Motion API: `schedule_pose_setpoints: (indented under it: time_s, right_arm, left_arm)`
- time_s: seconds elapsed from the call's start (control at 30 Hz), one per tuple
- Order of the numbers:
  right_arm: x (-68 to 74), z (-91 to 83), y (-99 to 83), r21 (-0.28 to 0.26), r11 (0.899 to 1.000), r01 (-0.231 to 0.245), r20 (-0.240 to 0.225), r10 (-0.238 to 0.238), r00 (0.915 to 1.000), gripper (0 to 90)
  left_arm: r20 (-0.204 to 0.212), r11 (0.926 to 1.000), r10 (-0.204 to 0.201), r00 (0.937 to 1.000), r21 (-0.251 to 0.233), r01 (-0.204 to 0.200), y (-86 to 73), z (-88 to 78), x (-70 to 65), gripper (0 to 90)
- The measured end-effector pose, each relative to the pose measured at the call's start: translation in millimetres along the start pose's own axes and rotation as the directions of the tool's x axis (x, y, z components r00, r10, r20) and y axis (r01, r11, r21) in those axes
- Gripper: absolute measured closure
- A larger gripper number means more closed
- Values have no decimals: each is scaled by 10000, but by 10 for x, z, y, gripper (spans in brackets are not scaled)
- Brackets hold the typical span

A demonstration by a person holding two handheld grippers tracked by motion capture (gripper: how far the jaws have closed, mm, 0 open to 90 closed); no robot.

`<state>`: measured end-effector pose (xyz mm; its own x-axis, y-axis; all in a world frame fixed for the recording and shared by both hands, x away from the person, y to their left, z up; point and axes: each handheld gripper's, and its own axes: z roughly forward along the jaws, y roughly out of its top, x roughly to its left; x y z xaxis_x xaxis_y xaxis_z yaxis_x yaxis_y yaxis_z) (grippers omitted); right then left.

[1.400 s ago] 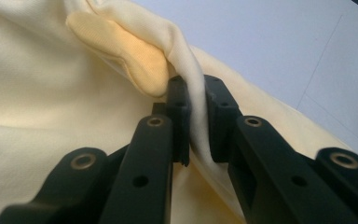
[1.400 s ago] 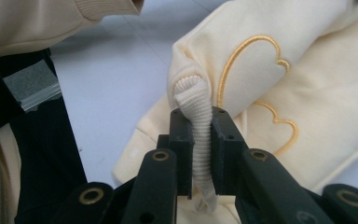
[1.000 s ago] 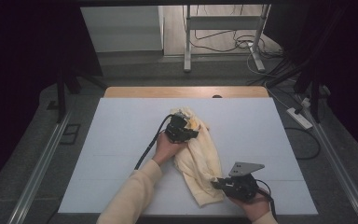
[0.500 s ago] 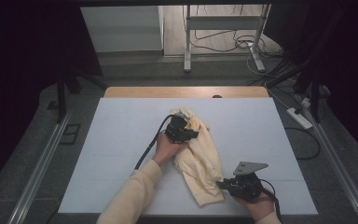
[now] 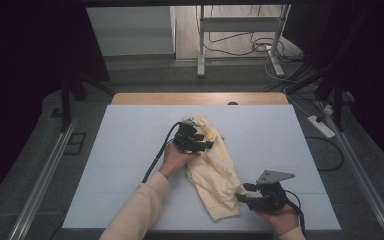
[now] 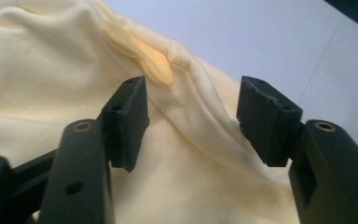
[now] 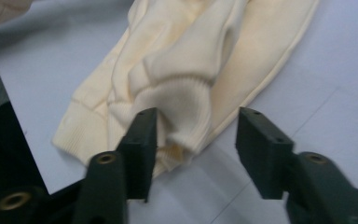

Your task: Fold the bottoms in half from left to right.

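A cream sweatshirt (image 5: pixel 215 167) lies bunched in the middle of the white counter (image 5: pixel 105 165). The left gripper (image 5: pixel 196 141) sits over its far end by the collar (image 6: pixel 142 63), jaws spread with a ridge of fabric between them, not pinched. Down at the near edge, the right gripper (image 5: pixel 244 192) waits just beside the garment, jaws spread too. A ribbed cuff (image 7: pixel 184 112) sits right at the mouth of those jaws, touching the inner face of one, loose and ungripped.
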<state>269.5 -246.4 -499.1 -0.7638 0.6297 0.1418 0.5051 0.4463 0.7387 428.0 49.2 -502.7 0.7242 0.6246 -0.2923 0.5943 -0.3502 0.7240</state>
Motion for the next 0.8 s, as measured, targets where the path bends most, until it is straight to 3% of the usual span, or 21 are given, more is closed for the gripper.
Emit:
schedule_pose_setpoints:
  time_s: [0.2,0.43,0.8]
  right_arm:
    - [-57,-100,79,-411,9987,-306,-46,305,9995,391]
    - [-81,-147,191,-612,9969,-497,-48,496,9988,374]
    - [-113,-60,364,-728,9969,-289,78,296,9995,375]
  left_arm:
    - [109,9998,110,9999,-149,-108,-53,-112,-7,394]
    - [103,9984,569,9983,16,-569,-154,-202,-54,380]
    - [19,9965,830,9965,-36,-830,-331,-412,-104,365]
